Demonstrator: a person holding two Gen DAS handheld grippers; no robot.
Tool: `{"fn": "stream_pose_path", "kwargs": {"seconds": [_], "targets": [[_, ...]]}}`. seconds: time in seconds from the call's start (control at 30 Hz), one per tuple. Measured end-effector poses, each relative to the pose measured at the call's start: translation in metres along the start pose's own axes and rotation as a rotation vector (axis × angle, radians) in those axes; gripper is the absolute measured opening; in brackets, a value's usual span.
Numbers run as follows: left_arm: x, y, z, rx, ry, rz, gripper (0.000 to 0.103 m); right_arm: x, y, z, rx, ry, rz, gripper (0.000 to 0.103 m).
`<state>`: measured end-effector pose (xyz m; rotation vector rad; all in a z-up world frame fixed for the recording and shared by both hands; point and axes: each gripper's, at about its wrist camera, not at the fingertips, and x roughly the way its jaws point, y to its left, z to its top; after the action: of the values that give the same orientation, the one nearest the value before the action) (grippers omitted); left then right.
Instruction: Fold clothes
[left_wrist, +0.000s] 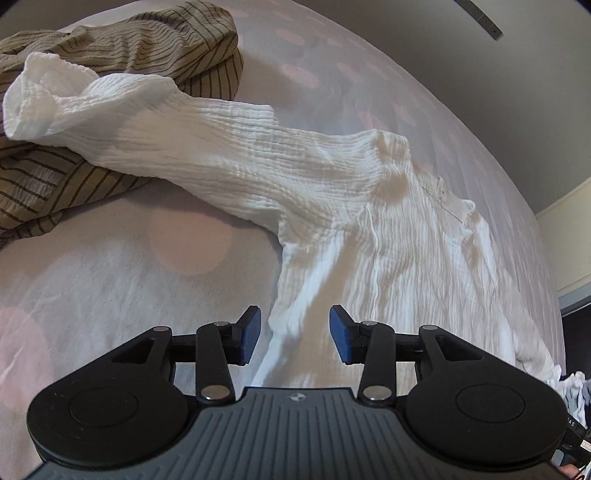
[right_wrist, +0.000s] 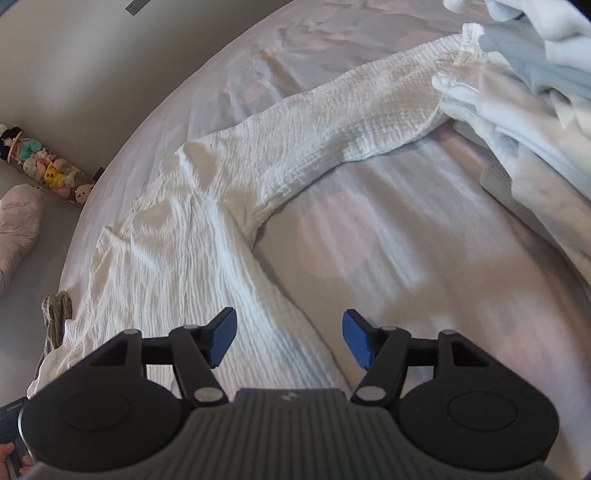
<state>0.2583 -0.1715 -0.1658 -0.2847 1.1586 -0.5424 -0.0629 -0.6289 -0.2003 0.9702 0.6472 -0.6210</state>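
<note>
Two grippers, both with fingers spread wide and holding nothing. One white crinkled shirt (left_wrist: 332, 192), spread flat on one bed cover (left_wrist: 110, 277) with pink dots, body toward the grippers, both sleeves out sideways.

Starting at the left: one striped beige garment (left_wrist: 110, 48), crumpled at 10 o'clock in the left wrist view, with the left sleeve (left_wrist: 147, 122) of the shirt resting across it, cuff open at 9 o'clock. Then the left gripper (left_wrist: 295, 338), hovering above the left side edge of the shirt body at 6 o'clock; blue pads apart, no cloth between. Neck opening around 3 o'clock, near the far edge of the bed.

Further right: the right gripper (right_wrist: 288, 341), above the right side edge of the body, also at 6 o'clock. Right sleeve (right_wrist: 351, 114) reaching out to 1 o'clock, cuff touching or tucked under one loose pile of pale grey and white clothes (right_wrist: 535, 74); number of pieces in that pile not countable.

As for progress: no fold visible in the shirt, only laid out flat. Sleeves to bring inward and body to fold remain for this piece. Striped garment and pale pile unfolded as well.
</note>
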Motion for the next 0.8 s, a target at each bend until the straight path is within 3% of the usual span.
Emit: {"fn": "stream_pose_path", "kwargs": {"seconds": [0.3,0.47,0.53,0.6,0.63,0.7,0.8], "targets": [[0.048,0.018,0.031,-0.125,-0.061,-0.037,0.042,0.053,0.003,0.049,0.039,-0.018,0.013,0.069],[0.058,0.023,0.045,-0.168,-0.132,-0.058,0.042,0.067,-0.004,0.074,0.114,-0.071,-0.003,0.067],[0.058,0.026,0.052,-0.185,-0.151,-0.049,0.041,0.073,-0.007,0.084,0.145,-0.092,-0.010,0.058],[0.058,0.028,0.058,-0.202,-0.170,-0.040,0.039,0.078,-0.010,0.094,0.176,-0.114,-0.017,0.035],[0.058,0.029,0.061,-0.209,-0.177,-0.035,0.037,0.081,-0.011,0.099,0.191,-0.125,-0.020,0.030],[0.057,0.030,0.069,-0.194,-0.164,-0.012,0.005,0.078,-0.008,0.106,0.152,-0.144,-0.042,0.013],[0.049,0.026,0.078,-0.125,-0.190,0.018,0.004,0.065,0.006,0.117,0.004,-0.210,-0.109,0.009]]}}
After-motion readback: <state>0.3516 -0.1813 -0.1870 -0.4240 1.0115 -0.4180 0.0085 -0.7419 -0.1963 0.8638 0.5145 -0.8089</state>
